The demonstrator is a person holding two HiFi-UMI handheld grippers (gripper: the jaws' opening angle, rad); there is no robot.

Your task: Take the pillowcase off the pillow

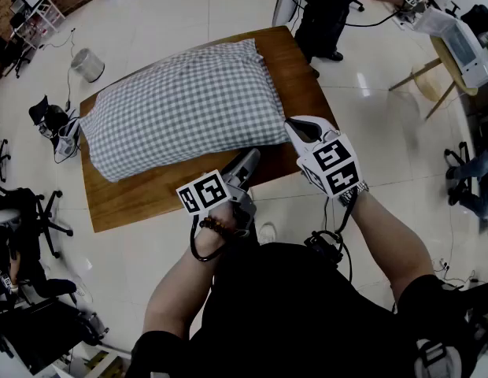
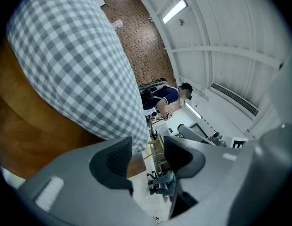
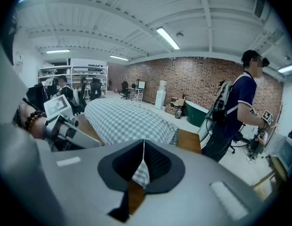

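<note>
A pillow in a grey-and-white checked pillowcase (image 1: pixel 181 105) lies on a wooden table (image 1: pixel 149 199). My right gripper (image 1: pixel 296 126) is at the pillow's near right corner. In the right gripper view it (image 3: pixel 143 166) is shut on a small fold of the checked pillowcase (image 3: pixel 142 172), and the rest of the pillow (image 3: pixel 127 119) stretches away behind it. My left gripper (image 1: pixel 248 162) sits at the pillow's near edge, just left of the right one. In the left gripper view it (image 2: pixel 148 157) is open with nothing between the pads, and the pillow (image 2: pixel 75 65) bulges beside its left jaw.
A person (image 1: pixel 323 6) stands at the table's far right end, also seen in the right gripper view (image 3: pixel 240 112). A metal bin (image 1: pixel 88 64) and bags stand on the floor to the left, with office chairs (image 1: pixel 24 211) nearer. A white bench with equipment (image 1: pixel 456 42) is at the far right.
</note>
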